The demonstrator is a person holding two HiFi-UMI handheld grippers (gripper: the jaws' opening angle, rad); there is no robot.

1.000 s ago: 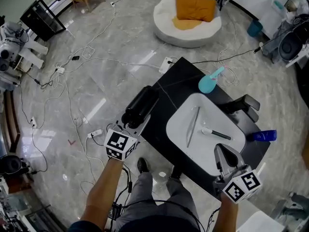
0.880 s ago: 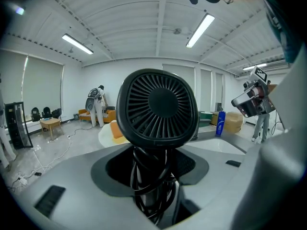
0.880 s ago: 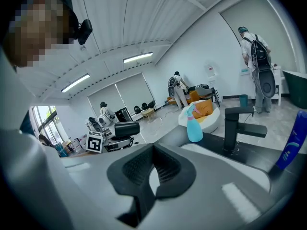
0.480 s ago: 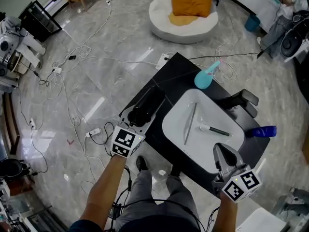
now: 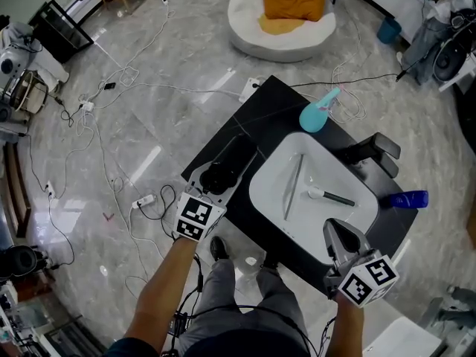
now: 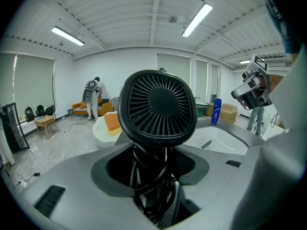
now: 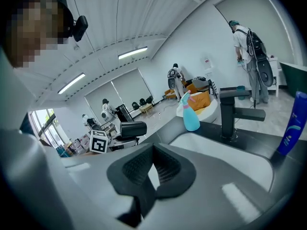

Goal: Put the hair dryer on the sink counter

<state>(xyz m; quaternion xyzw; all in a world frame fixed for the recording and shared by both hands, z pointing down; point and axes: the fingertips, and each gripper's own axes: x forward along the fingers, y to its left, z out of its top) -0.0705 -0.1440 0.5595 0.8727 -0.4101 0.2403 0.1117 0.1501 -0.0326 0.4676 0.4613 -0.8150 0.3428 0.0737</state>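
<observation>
Hair dryer nearly down on the counter, not yet let go.

The left gripper [image 5: 210, 187] has its jaws clamped on the black hair dryer [image 5: 229, 163] and its coiled cord, holding it over the dark counter [image 5: 264, 117] just left of the white sink [image 5: 260, 193]. I can't tell if it rests there yet; setting down and release remain. A second ago it hung out past the counter's left edge; now it sits further in. The right gripper [image 5: 336, 235] hovers empty, jaws pressed together.
</observation>
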